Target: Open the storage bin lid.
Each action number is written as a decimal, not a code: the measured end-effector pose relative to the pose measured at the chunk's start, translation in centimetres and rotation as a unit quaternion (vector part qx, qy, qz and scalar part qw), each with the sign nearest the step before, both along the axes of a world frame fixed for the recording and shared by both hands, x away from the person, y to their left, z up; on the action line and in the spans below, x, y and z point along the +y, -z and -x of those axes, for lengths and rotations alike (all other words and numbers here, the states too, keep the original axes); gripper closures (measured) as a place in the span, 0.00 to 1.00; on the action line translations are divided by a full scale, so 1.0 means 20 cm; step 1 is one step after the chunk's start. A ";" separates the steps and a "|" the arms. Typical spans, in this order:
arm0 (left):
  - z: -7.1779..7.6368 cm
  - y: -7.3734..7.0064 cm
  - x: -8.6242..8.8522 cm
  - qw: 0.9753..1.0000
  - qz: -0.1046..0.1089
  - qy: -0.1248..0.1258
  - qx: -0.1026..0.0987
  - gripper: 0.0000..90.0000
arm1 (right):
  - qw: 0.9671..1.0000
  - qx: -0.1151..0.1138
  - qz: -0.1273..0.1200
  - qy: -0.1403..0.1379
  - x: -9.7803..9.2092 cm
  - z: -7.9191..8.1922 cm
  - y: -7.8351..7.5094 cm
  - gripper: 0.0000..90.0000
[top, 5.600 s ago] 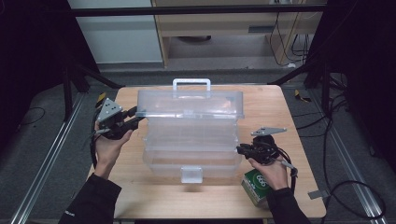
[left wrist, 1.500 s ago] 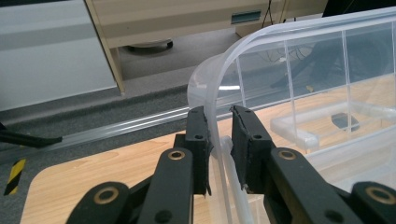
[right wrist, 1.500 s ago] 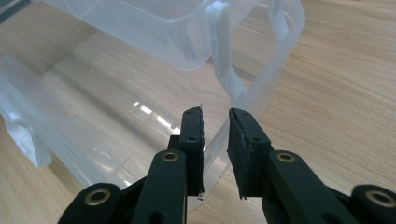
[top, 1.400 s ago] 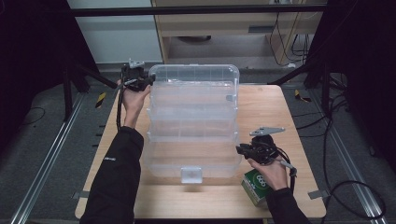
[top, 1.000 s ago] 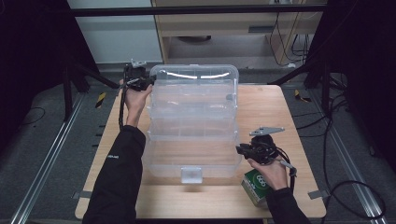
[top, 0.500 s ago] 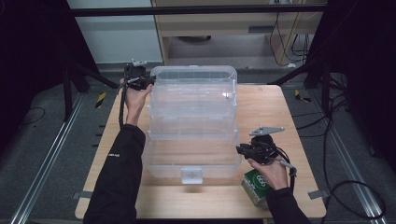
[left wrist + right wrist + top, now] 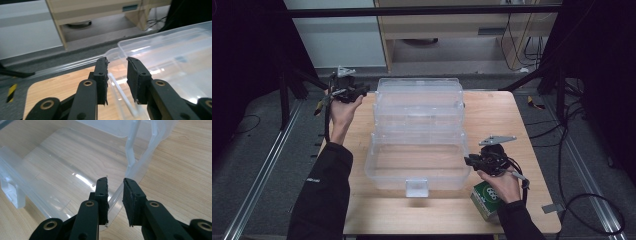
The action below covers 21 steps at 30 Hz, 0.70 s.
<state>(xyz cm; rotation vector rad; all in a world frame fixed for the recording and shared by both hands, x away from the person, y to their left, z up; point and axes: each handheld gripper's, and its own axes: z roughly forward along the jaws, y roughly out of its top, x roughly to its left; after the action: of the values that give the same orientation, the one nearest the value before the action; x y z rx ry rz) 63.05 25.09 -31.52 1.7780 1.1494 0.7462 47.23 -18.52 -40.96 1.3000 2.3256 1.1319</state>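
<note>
At the left of the high view the left gripper (image 7: 346, 91) is held at the far left corner of the table (image 7: 512, 130), just beside the far corner of the box (image 7: 417, 135); in the left gripper view its jaws are seen parted by a narrow gap, with the rim of the lid (image 7: 160, 47) running into that gap; whether the pads (image 7: 102, 75) actually press the plastic cannot be told. The box, clear and cantilevered, is spread along the middle of the table, its long axis running from the near edge to the far edge, the lid thrown back at the far end, the trays (image 7: 418, 112) stepped in between, the base (image 7: 412, 167) with its latch (image 7: 417, 187) nearest the person. Toward the right, the right gripper (image 7: 477, 161) is held at the near right corner of the base; in its own view the wall (image 7: 117, 195) is seen between slightly parted jaws, apparently straddled rather than clamped. A green carton (image 7: 488, 200) lies under the right hand. The lid lies ahead of the left jaws and is much nearer that hand; any further swing of it would likely fall to the left, the right steadying the base.
</note>
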 end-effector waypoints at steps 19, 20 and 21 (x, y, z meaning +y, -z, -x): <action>0.58 0.05 0.12 0.997 0.005 0.078 0.018 0.64 | 1.000 0.003 -0.005 -0.001 -0.01 0.00 0.00 0.82; 0.61 0.07 0.12 0.996 0.007 0.083 0.020 0.64 | 1.000 0.003 -0.005 -0.001 -0.01 0.00 0.00 0.82; 0.63 0.09 0.12 0.996 0.007 0.085 0.025 0.63 | 1.000 0.002 -0.004 0.000 -0.01 0.00 0.00 0.82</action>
<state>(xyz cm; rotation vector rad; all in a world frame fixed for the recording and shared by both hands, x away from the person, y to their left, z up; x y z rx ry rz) 50.39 27.51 -33.24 1.8661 1.0184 0.5943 47.30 -18.65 -41.00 1.3065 2.3267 1.1419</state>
